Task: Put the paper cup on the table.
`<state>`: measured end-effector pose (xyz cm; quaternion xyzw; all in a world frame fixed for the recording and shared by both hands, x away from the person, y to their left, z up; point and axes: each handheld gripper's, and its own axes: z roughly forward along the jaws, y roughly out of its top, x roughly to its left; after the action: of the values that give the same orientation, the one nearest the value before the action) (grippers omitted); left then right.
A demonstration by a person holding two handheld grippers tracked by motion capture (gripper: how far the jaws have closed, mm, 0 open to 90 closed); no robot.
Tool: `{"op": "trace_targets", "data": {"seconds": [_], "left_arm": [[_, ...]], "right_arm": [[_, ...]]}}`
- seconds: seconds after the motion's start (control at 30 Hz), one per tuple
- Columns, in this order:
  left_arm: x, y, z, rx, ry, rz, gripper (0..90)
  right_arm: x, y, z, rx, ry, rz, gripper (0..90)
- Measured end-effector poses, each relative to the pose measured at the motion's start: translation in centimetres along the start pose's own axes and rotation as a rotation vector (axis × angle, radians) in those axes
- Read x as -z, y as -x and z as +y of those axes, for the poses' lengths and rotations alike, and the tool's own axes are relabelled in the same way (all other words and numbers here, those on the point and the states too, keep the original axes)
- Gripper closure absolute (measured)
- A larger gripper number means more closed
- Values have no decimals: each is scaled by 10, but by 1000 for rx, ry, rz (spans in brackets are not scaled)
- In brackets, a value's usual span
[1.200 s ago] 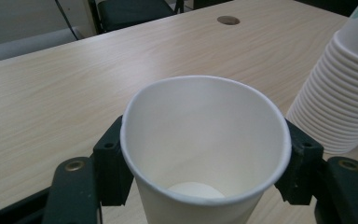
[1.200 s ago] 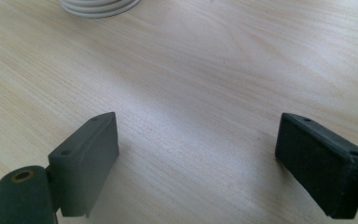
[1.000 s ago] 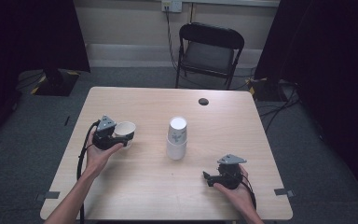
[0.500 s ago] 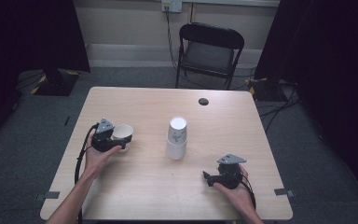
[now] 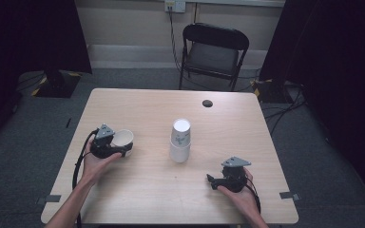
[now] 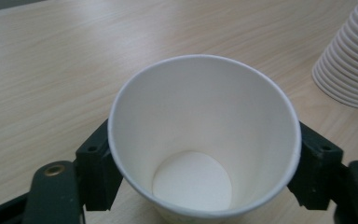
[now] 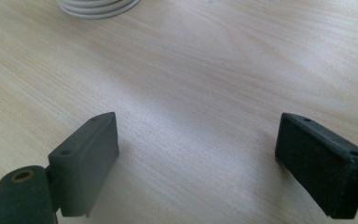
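High view: a person's two forearms are coming in from the near edge of a light wooden table, each hand holding a gripper.
Left gripper: the left gripper is sitting near the table's left edge, about midway between the near and far edges, and is clamping a single white paper cup.
Cup in the left gripper view: the paper cup is tipping its open mouth toward the camera, with a black jaw pressing on each side of its wall; its inside is looking empty, with the round bottom showing.
Left hand: the left hand is wrapping the gripper's body from the near side, with a black cable looping out beside it.
Stack of cups: a stack of cups, upside down, is standing at the middle of the table, well apart from both grippers; in the left gripper view the ribbed rims of the stack are showing at the upper right.
Right gripper: the right gripper is resting near the table's near right corner, held by the right hand; its jaws are standing wide apart with bare wood between them and nothing gripped.
Right gripper view: the bottom rim of the stack is showing at the top edge, far ahead of the jaws.
Far side: a small dark round thing is lying near the far edge of the table, and a black folding chair is standing beyond it.
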<state>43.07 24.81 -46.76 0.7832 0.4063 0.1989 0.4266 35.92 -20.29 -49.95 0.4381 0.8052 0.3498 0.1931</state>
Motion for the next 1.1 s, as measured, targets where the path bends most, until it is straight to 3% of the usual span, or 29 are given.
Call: {"op": "trace_targets", "data": {"seconds": [0.17, 0.4, 0.77, 0.83, 1.1], "left_arm": [[-2, -1, -1, 18, 5, -4, 159], [2, 1, -4, 11, -10, 1, 158], [30, 5, -2, -14, -14, 16, 157], [31, 4, -6, 20, -4, 28, 157], [44, 13, -16, -7, -39, -2, 157]], "right_arm": [[0, 0, 0, -1, -1, 0, 130], [0, 0, 0, 1, 1, 0, 130], [0, 0, 0, 1, 1, 1, 130], [0, 0, 0, 0, 0, 0, 130], [0, 0, 0, 0, 0, 1, 130]]}}
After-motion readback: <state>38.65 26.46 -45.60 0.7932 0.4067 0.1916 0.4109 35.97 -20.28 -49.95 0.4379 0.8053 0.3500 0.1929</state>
